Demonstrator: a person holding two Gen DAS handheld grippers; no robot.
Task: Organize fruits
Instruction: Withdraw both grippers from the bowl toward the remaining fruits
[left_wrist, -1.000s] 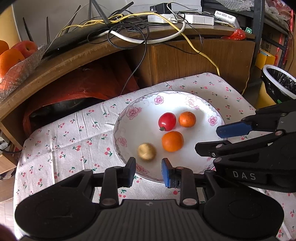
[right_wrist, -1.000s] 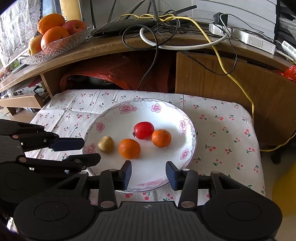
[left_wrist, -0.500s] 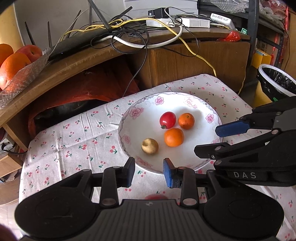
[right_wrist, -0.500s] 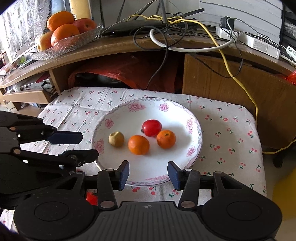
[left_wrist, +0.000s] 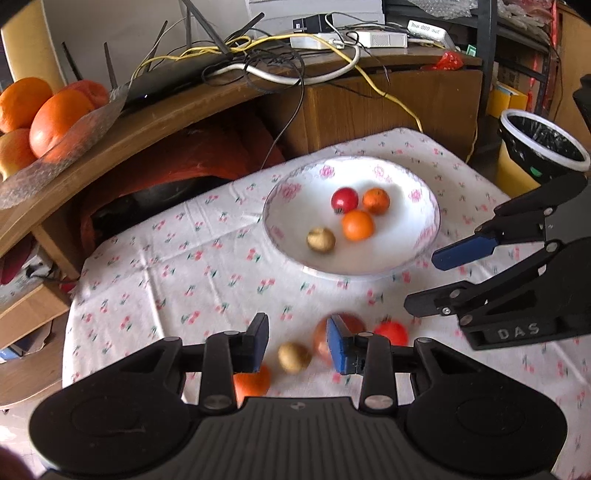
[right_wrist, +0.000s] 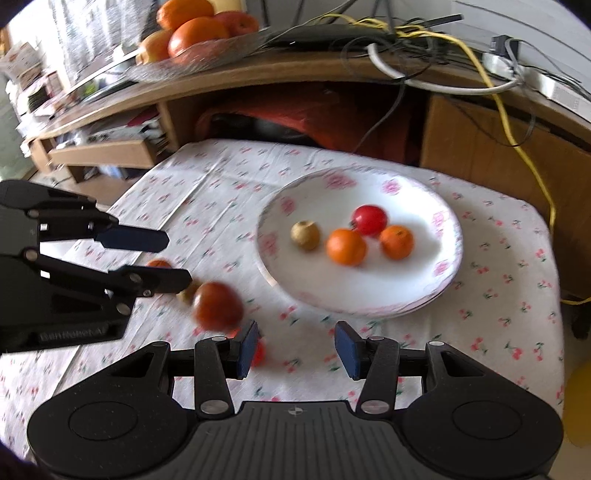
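**Four fruits plated, four more waiting at the table's near edge**

Cherry-print cloth covers the table (left_wrist: 177, 266), which sits below a wooden shelf strewn with cables. Toward the table's far right corner stands a flowered plate (right_wrist: 448, 266); on it lie a red tomato (right_wrist: 369, 220), two oranges (right_wrist: 346, 246) (right_wrist: 397, 242) and a small brown fruit (right_wrist: 305, 235), bunched near the plate's middle, likely so they cannot roll off.

Along the near edge, loose on the cloth, are a brown fruit (left_wrist: 293, 356), a reddish apple-like fruit (left_wrist: 351, 323), a red tomato (left_wrist: 392, 330) and an orange (left_wrist: 255, 382), all blurred. These appear to be the ones not yet sorted.

Both tools are released and carry nothing. The left gripper (left_wrist: 297, 343) hangs above the loose group, its jaws spread either side of the brown fruit without touching it, which reads as lining up a pick. The right gripper (right_wrist: 295, 349) hovers just beside it, near the plate's front rim, jaws apart over bare cloth, probably waiting its turn.
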